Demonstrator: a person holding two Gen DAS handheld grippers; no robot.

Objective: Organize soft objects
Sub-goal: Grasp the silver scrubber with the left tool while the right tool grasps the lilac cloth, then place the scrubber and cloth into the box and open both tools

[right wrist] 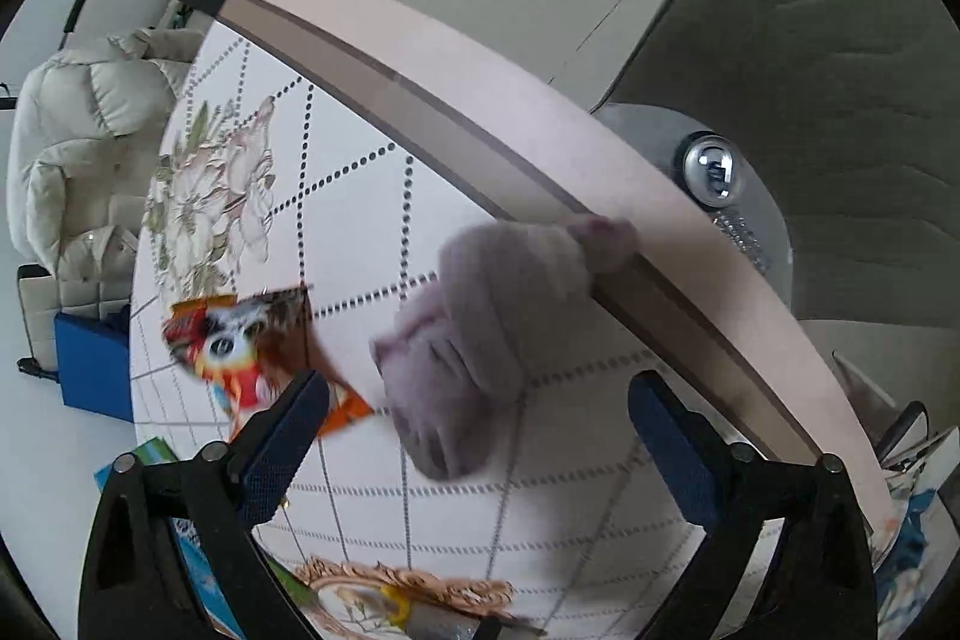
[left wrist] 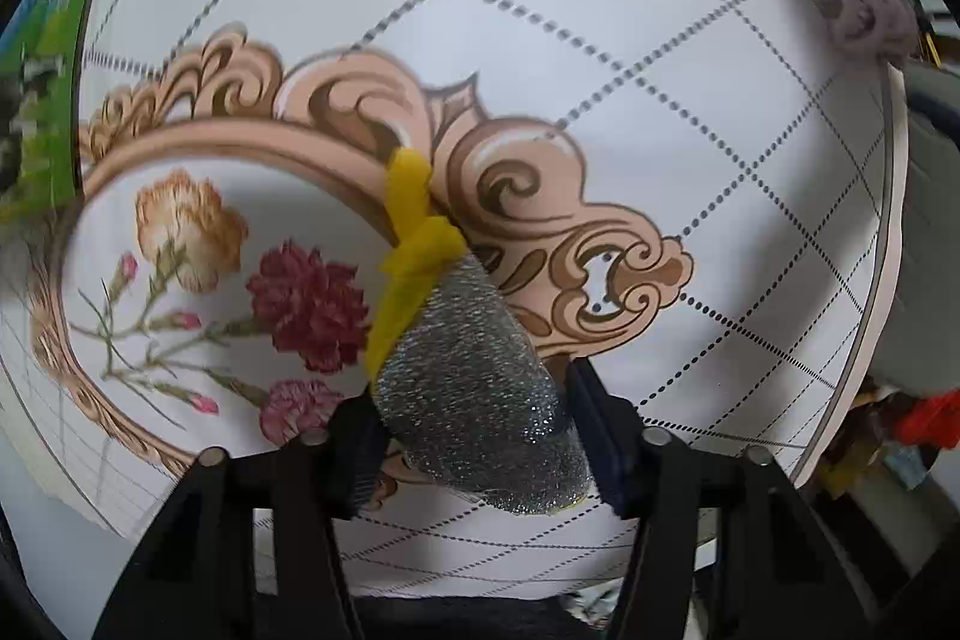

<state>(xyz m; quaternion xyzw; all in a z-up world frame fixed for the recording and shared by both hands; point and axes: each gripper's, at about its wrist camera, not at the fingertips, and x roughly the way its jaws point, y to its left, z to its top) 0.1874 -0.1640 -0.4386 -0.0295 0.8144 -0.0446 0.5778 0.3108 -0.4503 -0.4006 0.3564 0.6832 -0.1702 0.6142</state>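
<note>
**A:** Start big. Where does everything sit?

**B:** On the table [left wrist: 600,10], under a white cloth with dotted diamonds and a flower medallion. The soft things are spread over it. A mauve cloth [right wrist: 474,340] lies bunched near the pink border band, its far end touching that band. Just beside it is a printed orange packet [right wrist: 252,346]. The silver scrubber [left wrist: 480,400], with a yellow loop at its tip, is over the medallion.

**A:** Which step is in hand, as you judge it?

**B:** Two pickups. One looks made, the other is about to be. The left gripper [left wrist: 474,436] pinches the scrubber across its body, pads against both sides, so that piece seems ready to carry. Whether it is lifted off the cloth I cannot tell.

**A:** And the right?

**B:** The right gripper [right wrist: 480,418] is spread wide and holds nothing. It points down along the table towards the mauve cloth, whose near end falls between the two fingers. The picture is smeared there, so contact is unclear.

**A:** What does the next move call for?

**B:** I would say lower over the thick middle of the cloth and close slowly. It is limp and will sag, so a pinch at an edge may let it trail. The left finger is close to the packet and should not catch it.

**A:** Where do the pieces go?

**B:** No bin or pile is plainly shown, so I cannot say.
</note>
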